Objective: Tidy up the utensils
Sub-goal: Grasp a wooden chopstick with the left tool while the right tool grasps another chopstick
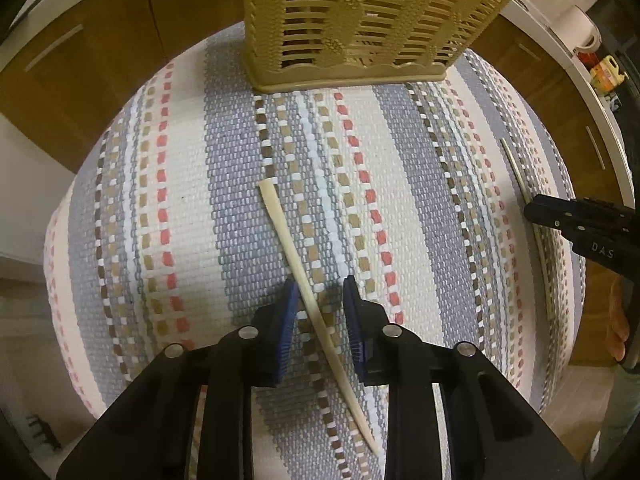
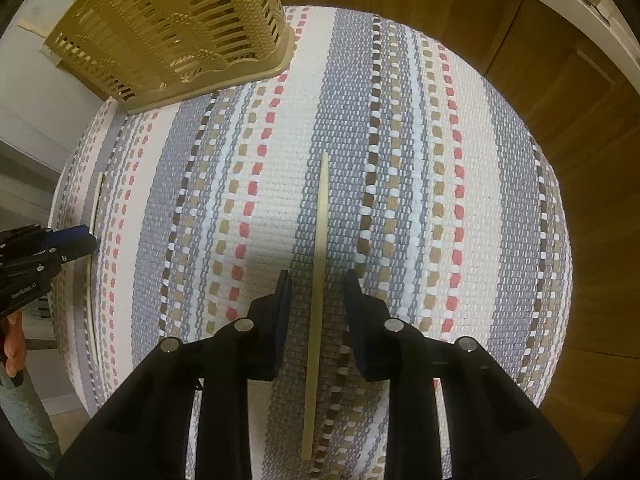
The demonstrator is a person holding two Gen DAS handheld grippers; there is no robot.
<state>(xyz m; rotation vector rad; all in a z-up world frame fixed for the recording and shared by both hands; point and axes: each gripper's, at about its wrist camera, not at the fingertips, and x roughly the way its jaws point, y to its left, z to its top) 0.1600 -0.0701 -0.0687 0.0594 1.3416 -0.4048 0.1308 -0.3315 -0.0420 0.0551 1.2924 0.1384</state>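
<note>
Your left tongs (image 1: 320, 308) and right tongs (image 2: 316, 300) gape wide, each straddling a flat chopstick (image 1: 308, 284) (image 2: 316, 276) — basket (image 1: 360, 28) stands at the mat's (image 1: 192, 184) far edge.

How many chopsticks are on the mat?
2. One chopstick lies between the left gripper's open jaws; the other chopstick lies between the right gripper's open jaws. The basket may hide more.

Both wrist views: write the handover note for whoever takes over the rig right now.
Left gripper: open, fingers either side of the left chopstick, not clamped.
Right gripper: open, straddling the right chopstick, not clamped.
Both chopsticks lie flat on the striped cloth.
The basket stands at the cloth's far edge.
Done: both grippers lined up.
Left: close on each chopstick, lift, put them in the basket.
</note>
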